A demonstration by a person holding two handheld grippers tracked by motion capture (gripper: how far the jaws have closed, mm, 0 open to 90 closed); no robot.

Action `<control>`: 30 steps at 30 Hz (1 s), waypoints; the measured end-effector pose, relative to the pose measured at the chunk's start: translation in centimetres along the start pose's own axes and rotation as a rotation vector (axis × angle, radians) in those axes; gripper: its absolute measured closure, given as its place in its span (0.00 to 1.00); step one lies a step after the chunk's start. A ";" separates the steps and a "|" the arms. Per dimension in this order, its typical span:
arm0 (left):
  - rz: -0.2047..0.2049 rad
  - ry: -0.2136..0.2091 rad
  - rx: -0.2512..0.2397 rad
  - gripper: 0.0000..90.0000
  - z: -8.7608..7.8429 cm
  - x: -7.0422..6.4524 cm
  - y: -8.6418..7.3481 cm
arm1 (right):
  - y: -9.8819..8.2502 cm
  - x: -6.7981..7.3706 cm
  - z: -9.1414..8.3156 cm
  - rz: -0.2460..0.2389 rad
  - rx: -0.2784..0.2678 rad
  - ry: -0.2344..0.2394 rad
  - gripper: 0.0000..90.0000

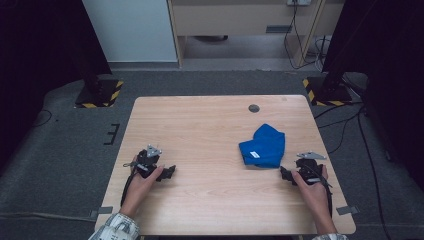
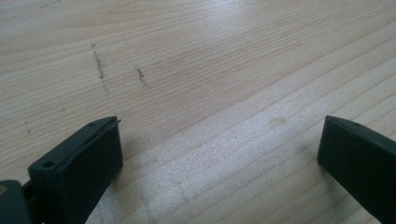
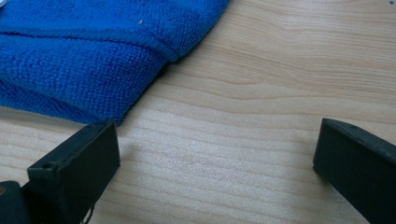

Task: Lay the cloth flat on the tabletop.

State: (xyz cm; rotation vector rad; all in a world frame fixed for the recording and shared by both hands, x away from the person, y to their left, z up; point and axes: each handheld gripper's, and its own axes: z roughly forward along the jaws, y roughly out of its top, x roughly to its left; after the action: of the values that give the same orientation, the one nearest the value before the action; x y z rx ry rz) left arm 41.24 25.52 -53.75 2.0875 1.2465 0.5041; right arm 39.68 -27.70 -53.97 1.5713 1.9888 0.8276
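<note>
High view shows the blue cloth [image 1: 263,146] lying folded and untouched on the table [image 1: 210,125] just beside the right gripper [image 1: 286,174], both it and the left gripper [image 1: 169,172] gaping empty, so handling looks unstarted.

1. The place looked like a lab or test room set up for recordings, not a home.
2. A plain light wooden table [image 1: 210,125] stood alone on grey carpeted floor [image 1: 65,165].
3. Two black stand bases edged with yellow-and-black hazard tape [image 1: 99,93] sat on the floor at the table's far corners.
4. Black cables [image 1: 345,125] trailed loose across the carpet on the right.
5. A pale wooden cabinet [image 1: 240,20] and a white panel [image 1: 132,30] lined the far wall.
6. Grey tape strips [image 1: 105,210] marked the floor beside the table.
</note>
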 end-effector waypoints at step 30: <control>0.011 -0.011 0.000 0.00 0.0 -0.3 0.0 | 3.6 2.1 -2.1 -0.116 -0.183 0.067 0.37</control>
State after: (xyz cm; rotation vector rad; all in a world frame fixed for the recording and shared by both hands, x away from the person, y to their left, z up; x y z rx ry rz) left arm 41.09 25.20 -53.74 2.0957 1.2297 0.4962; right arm 40.17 -25.40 -49.93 1.3291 1.9674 0.9963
